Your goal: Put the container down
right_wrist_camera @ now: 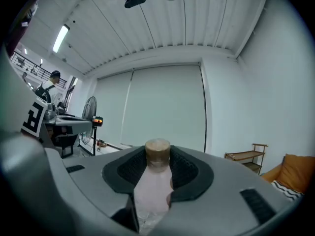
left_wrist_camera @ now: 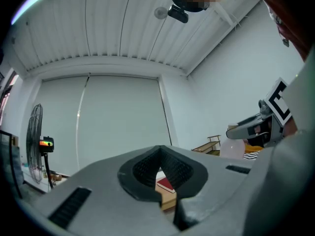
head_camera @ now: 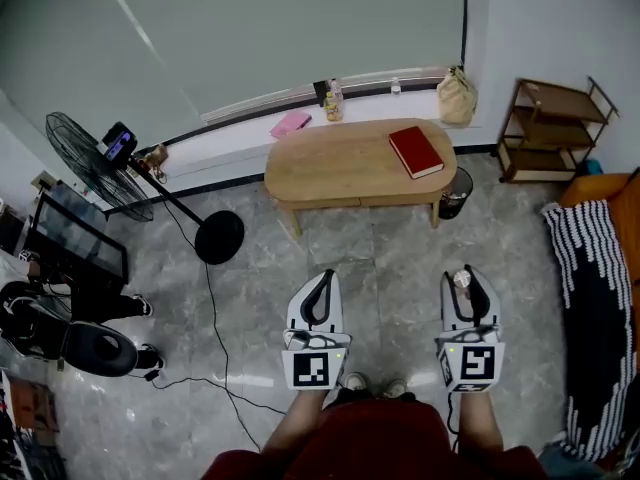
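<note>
A: On the far side of the floor (head_camera: pixel 400 248), what goes down first? Largest item, please.

B: The sofa (head_camera: pixel 622 203) at the right edge, orange, with a black-and-white striped blanket (head_camera: pixel 590 318) lying over its near end. Next in size, the low wooden table (head_camera: pixel 340 168) under the window wall.

A: Left of the table?

B: A standing fan (head_camera: pixel 85 158) on a round black base. Opposite, in the right corner, a small wooden shelf (head_camera: pixel 550 133).

A: The tools, then.

B: The left claw (left_wrist_camera: pixel 158 151) is held out over the floor in front of the person. Its tips meet and it holds nothing. Through the small gap behind the pads a corner of the table is visible.

A: And the other?

B: The right claw (right_wrist_camera: pixel 157 156) is held alongside the left one, the two well apart. Its jaws stand partly spread and press on a bottle (right_wrist_camera: pixel 153 186), one pad against each side.

A: Describe the bottle.

B: Pale and cloudy, with a brown cap. The cap sits between the jaw tips. The bottle is up in the grip above the floor, well short of the table.

A: Anything on the table?

B: A red book (head_camera: pixel 415 152) lies flat near its right end.
</note>
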The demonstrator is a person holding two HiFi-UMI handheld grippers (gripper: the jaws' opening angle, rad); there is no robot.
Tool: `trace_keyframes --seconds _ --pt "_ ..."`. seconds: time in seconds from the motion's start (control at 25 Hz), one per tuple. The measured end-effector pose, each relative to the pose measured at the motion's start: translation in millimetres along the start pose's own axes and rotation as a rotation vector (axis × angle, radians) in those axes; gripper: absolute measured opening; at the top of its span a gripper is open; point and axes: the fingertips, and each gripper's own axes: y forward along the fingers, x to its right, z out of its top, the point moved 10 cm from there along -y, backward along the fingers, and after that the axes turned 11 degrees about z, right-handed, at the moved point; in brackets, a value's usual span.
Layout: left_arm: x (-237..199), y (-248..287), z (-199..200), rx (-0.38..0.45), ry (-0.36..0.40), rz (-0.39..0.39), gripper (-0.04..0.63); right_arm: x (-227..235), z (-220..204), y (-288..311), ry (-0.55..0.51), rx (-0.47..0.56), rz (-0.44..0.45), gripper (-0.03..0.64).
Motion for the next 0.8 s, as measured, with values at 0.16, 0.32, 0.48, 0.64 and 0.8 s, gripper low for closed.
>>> trace_keyframes --seconds 0.16,0.32,0.48,0.64,0.8 --pt "-29 -7 1 0.016 -0.019 0.006 0.005 -23 8 9 0.017 0.021 0.001 0.141" --pt "-64 -16 -1 0.016 -0.032 0.027 0.005 -52 14 22 0.006 0.013 -0.001 0.141" --pt "-98 -21 -3 0.014 -0.041 0.049 0.005 -79 20 38 -0.007 0.007 0.01 0.141" --pt "-130 -25 -7 0.047 -0.018 0.057 0.005 -104 22 53 -0.018 0.003 0.015 0.141" --pt "-156 -31 -11 0.033 -0.038 0.071 0.005 -126 24 67 -0.02 0.002 0.018 0.141"
